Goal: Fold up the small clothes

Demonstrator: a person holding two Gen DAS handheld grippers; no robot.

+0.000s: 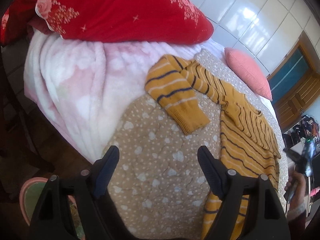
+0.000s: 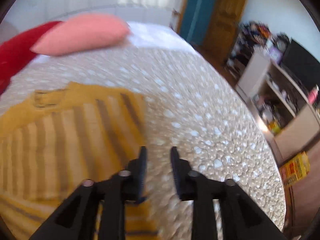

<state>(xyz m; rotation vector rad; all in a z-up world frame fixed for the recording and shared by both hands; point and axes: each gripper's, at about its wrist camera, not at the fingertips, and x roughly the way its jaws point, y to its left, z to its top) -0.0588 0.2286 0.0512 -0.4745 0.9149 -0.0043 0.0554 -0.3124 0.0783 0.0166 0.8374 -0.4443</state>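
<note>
Left gripper [image 1: 158,156]: jaws spread wide with nothing between them, held above the tan bedcover; its right finger [image 1: 210,172] overlaps the lower edge of the sweater in this view, but whether it touches I cannot tell.
Right gripper [image 2: 158,154]: jaws partly apart with a narrow gap, nothing caught between the pads; it hangs over the bedcover just beside the sweater's edge. The right wrist view is blurred.
Sweater [image 1: 246,140]: mustard yellow knit with dark and pale stripes, lying on the bedcover to the right of the left gripper. The body lies fairly flat and runs down toward the bottom of the left wrist view.
Sleeve [image 1: 176,98]: bent across the bedcover to the left of the body, ribbed cuff pointing toward the left gripper, well clear of its fingers.
Sweater in the right wrist view [image 2: 66,132]: fills the left half, its edge just left of the left finger.
Bedcover [image 1: 152,180]: tan quilt with white hearts and dots, spread under the sweater.
Pink blanket [image 1: 76,92]: fluffy, bunched at the left of the bedcover.
Red pillow [image 1: 124,10]: resting on the pink blanket at the far end.
Pink cushion [image 1: 248,74]: small, beyond the sweater near the bed's far edge.
Hand [image 1: 296,186]: at the right edge of the left wrist view, holding the right tool's grip.
Shelf [image 2: 280,92]: cluttered, standing beside the bed.
</note>
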